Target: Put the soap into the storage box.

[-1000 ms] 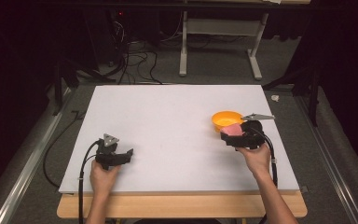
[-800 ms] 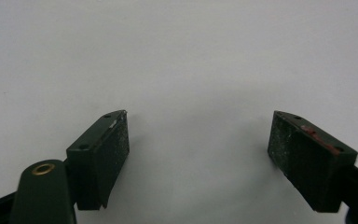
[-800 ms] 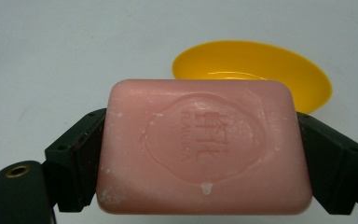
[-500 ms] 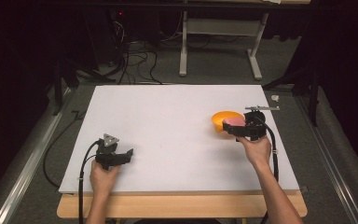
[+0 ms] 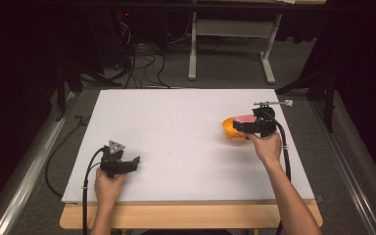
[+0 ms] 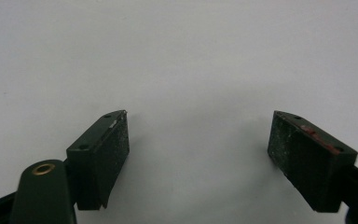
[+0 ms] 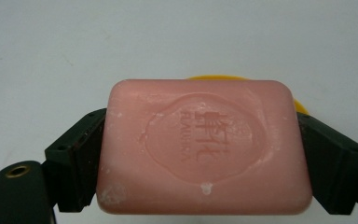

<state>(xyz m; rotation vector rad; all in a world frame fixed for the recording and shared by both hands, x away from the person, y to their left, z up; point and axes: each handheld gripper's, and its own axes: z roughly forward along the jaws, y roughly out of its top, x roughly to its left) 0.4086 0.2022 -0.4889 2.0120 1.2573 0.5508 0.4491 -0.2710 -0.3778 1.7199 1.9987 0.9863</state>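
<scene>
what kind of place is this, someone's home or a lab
Most likely a lab or recording room, not a home: a bare white table with only a soap bar and an orange bowl, loose cables on the floor, and dark surroundings.

The high view looks forward and down from above the person's side, taking in the whole white table (image 5: 176, 127), with the floor and a stand at 12 o'clock. The left gripper view sits close over bare tabletop (image 6: 177, 56), facing along its jaws. The right gripper view faces its pink soap (image 7: 203, 147) at close range; the high view shares that soap (image 5: 245, 119) at 3 o'clock.
</scene>
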